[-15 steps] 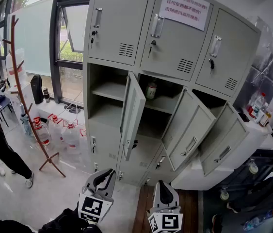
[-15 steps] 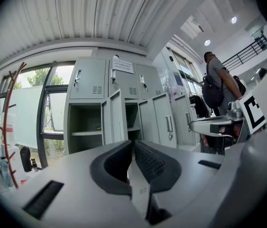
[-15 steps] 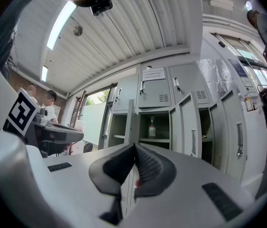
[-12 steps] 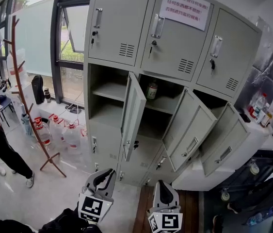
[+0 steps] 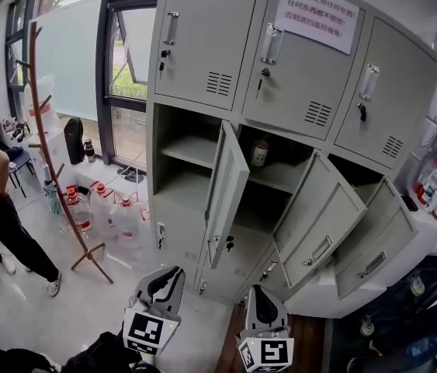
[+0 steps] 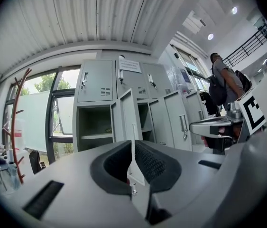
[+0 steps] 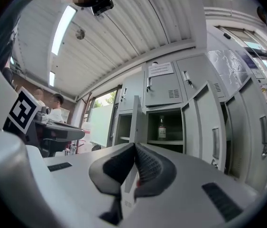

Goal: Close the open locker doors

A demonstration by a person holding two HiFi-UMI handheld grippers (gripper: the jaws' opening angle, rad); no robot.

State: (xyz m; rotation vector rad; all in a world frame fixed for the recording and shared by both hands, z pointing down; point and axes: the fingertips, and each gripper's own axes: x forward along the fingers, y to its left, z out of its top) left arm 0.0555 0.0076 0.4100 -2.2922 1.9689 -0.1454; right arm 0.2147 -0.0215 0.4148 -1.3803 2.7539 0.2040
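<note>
Three pale grey steel locker doors hang open along the middle row of the tall grey metal locker bank [image 5: 202, 45]: the left-hand door [image 5: 228, 196] swung out almost edge-on, the middle door [image 5: 320, 217] and the right-hand door [image 5: 379, 241] each standing about half open. None of them has moved in the last half second. What has changed is the viewpoint: the lockers now sit a little larger and further right in the head view, so the person seems to have stepped or leaned closer.

The left gripper [image 5: 170, 277] and the right gripper [image 5: 256, 295] are still held low, well short of any door. In its own view the left gripper [image 6: 132, 161] has its ribbed pads pressed together with nothing between them, and the right gripper [image 7: 133, 159] is likewise squeezed closed and empty.

A brown glass bottle [image 5: 260, 152] stands on the shelf of the middle compartment, clear of the door's swing. A reddish wooden coat stand [image 5: 51, 154] and clear plastic water jugs [image 5: 129, 217] are off to the left.

I'd judge this as the approach: no door has been pushed yet, and all three remain to be shut.
</note>
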